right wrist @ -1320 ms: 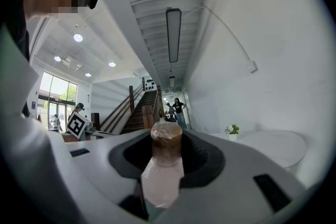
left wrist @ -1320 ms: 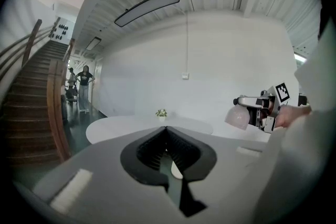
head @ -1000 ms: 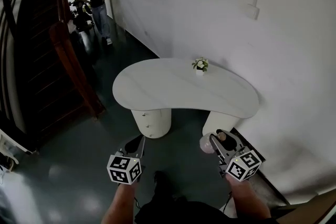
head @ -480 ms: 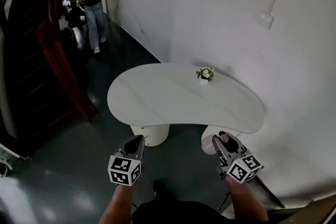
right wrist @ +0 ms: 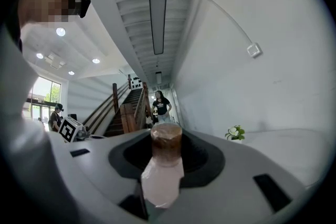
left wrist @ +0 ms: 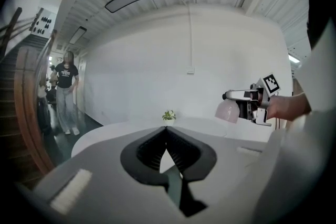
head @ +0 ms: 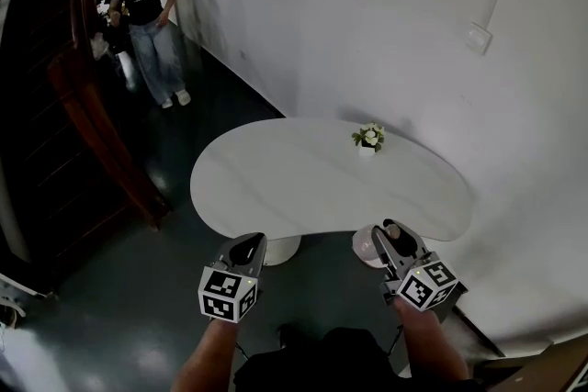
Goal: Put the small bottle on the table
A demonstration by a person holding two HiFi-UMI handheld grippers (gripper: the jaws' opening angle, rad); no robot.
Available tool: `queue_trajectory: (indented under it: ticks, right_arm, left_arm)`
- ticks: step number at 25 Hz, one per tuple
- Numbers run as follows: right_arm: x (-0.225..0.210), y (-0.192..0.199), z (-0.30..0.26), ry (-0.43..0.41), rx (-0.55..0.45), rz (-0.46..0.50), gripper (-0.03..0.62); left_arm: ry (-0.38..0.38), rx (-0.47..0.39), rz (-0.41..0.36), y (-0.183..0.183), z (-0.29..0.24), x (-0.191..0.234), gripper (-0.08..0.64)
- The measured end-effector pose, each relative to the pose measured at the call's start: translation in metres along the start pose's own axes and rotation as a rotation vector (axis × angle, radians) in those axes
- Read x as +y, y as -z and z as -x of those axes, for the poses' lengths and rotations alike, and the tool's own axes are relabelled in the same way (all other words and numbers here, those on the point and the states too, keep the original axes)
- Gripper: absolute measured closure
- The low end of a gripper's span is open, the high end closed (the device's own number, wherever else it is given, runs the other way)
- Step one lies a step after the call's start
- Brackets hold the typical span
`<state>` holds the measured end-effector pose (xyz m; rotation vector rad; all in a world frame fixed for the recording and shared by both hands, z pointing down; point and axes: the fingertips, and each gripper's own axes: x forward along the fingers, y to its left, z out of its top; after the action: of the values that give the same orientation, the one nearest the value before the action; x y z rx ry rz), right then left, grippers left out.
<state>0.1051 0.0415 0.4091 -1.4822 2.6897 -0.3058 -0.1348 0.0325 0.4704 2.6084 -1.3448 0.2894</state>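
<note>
The small bottle (right wrist: 163,171) is pale pink with a brown cap and stands upright between my right gripper's jaws. My right gripper (head: 387,237) is shut on the bottle (head: 365,246) and holds it just before the near edge of the white kidney-shaped table (head: 303,184). From the left gripper view the bottle (left wrist: 228,110) hangs at about table height. My left gripper (head: 246,248) hovers by the table's near left edge. Its jaws are shut with nothing between them (left wrist: 166,135).
A little potted plant (head: 369,139) stands at the table's far side, close to the white wall. A person (head: 145,18) stands in the corridor at the back left. A dark wooden staircase (head: 78,106) runs along the left. The floor is dark and glossy.
The table has come closer and both grippers now reach its near edge. The person in the corridor has walked nearer. The bottle stays in my right gripper.
</note>
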Motion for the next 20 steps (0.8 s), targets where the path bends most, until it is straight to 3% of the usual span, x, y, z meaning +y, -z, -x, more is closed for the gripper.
queue_trajectory:
  ticks: [11,20]
  right_arm:
    - [-0.018,0.007,-0.057,-0.006,0.033,-0.022,0.448]
    - [-0.088,0.007,-0.108,-0.026,0.044,-0.039,0.448]
  left_arm:
    - [-0.018,-0.016,0.019,-0.018,-0.037,0.044,0.548]
    - [-0.054,0.010,0.043,-0.031,-0.116,0.072,0.549]
